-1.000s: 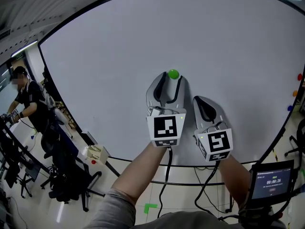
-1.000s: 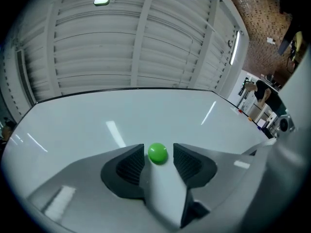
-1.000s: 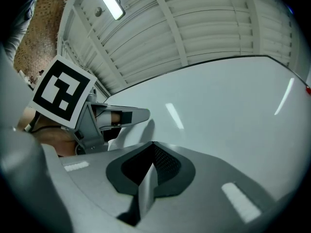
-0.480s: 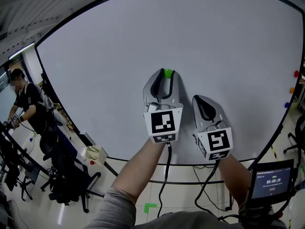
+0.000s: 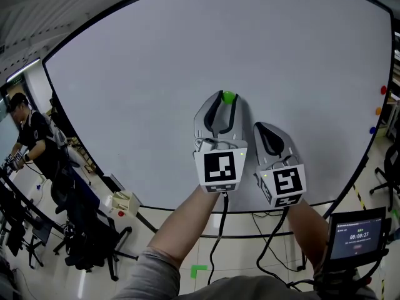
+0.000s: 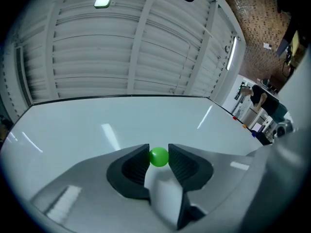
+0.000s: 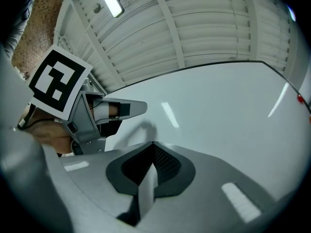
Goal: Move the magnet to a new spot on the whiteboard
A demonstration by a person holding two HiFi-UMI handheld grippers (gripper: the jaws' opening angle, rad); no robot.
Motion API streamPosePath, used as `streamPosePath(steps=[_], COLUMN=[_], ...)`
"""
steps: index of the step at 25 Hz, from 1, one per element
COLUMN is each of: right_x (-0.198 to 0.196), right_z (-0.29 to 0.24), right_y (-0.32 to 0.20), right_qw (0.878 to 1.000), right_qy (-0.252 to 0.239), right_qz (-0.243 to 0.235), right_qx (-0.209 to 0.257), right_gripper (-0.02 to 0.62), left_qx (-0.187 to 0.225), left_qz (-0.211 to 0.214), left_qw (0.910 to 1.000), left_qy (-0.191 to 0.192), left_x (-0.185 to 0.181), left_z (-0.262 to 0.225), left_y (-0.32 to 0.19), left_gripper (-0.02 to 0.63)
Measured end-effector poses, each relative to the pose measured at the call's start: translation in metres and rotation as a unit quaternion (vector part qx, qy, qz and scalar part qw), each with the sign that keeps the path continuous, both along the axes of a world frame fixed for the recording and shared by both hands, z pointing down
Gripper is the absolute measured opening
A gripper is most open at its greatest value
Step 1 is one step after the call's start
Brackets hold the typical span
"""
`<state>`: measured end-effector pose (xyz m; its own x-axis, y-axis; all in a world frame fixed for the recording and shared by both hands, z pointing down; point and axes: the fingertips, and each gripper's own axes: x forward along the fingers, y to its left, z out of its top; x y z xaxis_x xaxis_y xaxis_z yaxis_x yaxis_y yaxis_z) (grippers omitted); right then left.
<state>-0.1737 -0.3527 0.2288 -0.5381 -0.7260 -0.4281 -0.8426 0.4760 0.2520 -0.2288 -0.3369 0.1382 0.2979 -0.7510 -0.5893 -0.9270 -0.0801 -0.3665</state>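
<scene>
The left hand-held gripper (image 5: pixel 226 100) is held up against the whiteboard (image 5: pixel 144 74), and its jaws have just been closed in: the green magnet (image 6: pixel 159 157) is clamped between the two dark pads at their very tips, as is seen in the left gripper view. The magnet is thus found near the middle of the board, a little right of centre in the head view; whether it is pressed to the surface or lifted just off it cannot be told. The right hand-held gripper (image 7: pixel 152 145) is kept just beside the left one, on its right and slightly lower, with its jaws clenched together and nothing caught between them. Three more magnets, red (image 5: pixel 383 90), orange (image 5: pixel 378 111) and blue (image 5: pixel 373 130), are lined up along the board's right edge, well apart from the green one. A small screen (image 5: pixel 357 233) is seen at the lower right, and a person (image 5: pixel 28 136) is seated far off at the left.
</scene>
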Motion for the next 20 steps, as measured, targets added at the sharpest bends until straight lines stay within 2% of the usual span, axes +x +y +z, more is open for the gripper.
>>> streamPosePath(steps=[10,14,20], right_x=[0.027,0.064,0.135], right_z=[0.015,0.019,0.028], right_y=[-0.009,0.022,0.018], right_qw=[0.998,0.997,0.996], right_qy=[0.012,0.005,0.009], right_qz=[0.047,0.067,0.079], right_qx=[-0.031,-0.029,-0.031], right_gripper=[0.006,0.006,0.006], left_qx=[-0.041,-0.053,-0.063], left_qz=[0.046,0.066,0.081], left_qw=[0.9981,0.9963,0.9946], left_qy=[-0.001,-0.012,-0.012], left_x=[0.027,0.067,0.140], left_z=[0.026,0.042,0.056], left_y=[-0.018,0.009,0.002], left_gripper=[0.120,0.120,0.120])
